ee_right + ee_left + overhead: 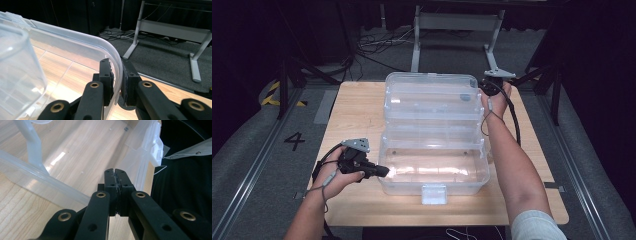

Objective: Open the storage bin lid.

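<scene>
Nearest the person, at the box's (434,170) left wall, the left gripper (382,171) has its jaws pressed together on nothing. Farther back, the lid (430,95) lies swung open across the wooden table (357,105), and the right gripper (117,75) is clamped on its far right rim. Closing the lid looks to be the step in hand; next, that rim would need swinging forward over the box.
</scene>
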`<state>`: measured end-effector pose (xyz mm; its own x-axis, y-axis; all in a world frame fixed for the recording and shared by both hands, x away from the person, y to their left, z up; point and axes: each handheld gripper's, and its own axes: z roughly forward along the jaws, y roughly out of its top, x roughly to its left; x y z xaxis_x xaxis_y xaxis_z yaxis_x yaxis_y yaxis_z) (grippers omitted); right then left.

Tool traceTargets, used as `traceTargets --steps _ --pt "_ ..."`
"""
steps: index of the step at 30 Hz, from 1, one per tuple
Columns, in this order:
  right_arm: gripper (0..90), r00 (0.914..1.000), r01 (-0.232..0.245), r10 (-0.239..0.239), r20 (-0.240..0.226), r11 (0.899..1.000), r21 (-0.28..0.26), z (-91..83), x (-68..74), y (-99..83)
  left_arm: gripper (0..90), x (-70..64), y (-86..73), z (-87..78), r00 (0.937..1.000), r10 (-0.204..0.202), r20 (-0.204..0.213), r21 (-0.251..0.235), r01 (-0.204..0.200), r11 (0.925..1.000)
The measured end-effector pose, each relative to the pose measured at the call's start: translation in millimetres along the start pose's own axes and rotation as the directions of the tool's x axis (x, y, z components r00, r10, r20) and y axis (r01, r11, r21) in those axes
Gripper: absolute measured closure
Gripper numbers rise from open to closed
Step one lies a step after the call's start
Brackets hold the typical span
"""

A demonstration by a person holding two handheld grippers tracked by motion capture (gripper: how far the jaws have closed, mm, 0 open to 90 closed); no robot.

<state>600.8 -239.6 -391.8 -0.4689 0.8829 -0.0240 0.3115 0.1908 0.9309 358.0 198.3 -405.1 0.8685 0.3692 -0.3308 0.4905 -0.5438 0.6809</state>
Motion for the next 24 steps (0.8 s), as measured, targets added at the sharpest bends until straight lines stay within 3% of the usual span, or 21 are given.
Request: traceTargets --steps 24 --pt "81.0 0.9995 -0.030 0.030 -0.006 0.998 0.048 11.8 -3.2 -10.6 87.7 -0.7 0.5 0.0 1.0000 0.009 -0.005 0.004 -0.009 1.0000"
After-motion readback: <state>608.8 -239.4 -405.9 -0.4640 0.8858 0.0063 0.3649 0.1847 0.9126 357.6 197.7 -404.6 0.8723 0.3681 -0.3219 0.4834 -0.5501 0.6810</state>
